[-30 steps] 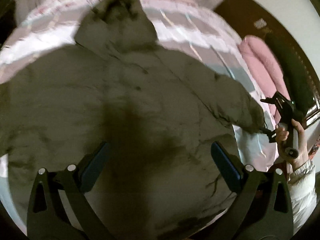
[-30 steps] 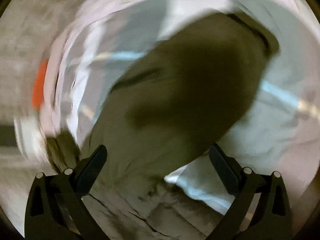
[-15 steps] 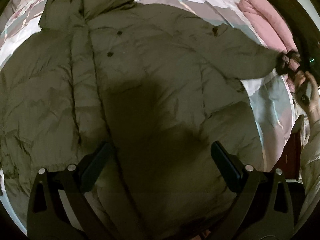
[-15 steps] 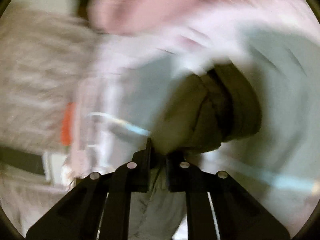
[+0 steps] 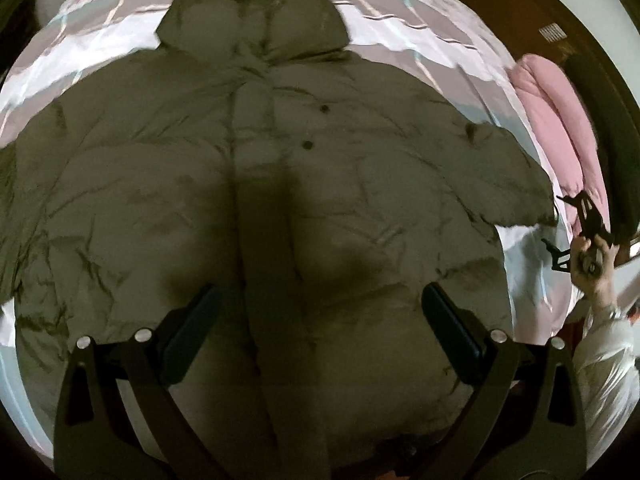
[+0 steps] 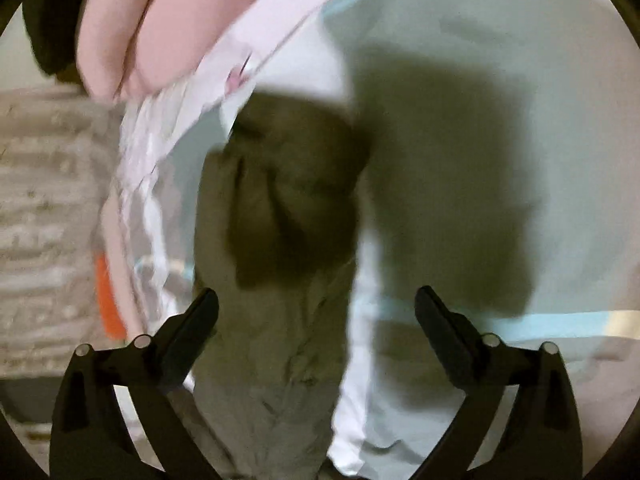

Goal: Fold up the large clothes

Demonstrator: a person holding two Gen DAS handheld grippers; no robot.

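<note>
On a bed (image 5: 400, 20) with striped bedding, the olive puffer jacket (image 5: 280, 208) lies spread face-up; both the left hand-held gripper (image 5: 316, 320) and right hand-held gripper (image 6: 316, 312) hover agape, empty; spreading looks finished; next, seize the right sleeve (image 6: 280, 216) and fold it inward.

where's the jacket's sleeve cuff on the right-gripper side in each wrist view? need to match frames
Left wrist: the sleeve cuff lies at the right edge of the olive jacket, close to the right gripper.
Right wrist: the same cuff sits centre-left, ahead of the open fingers.
Shared landmark: the pink quilt, beyond the cuff in both.
</note>
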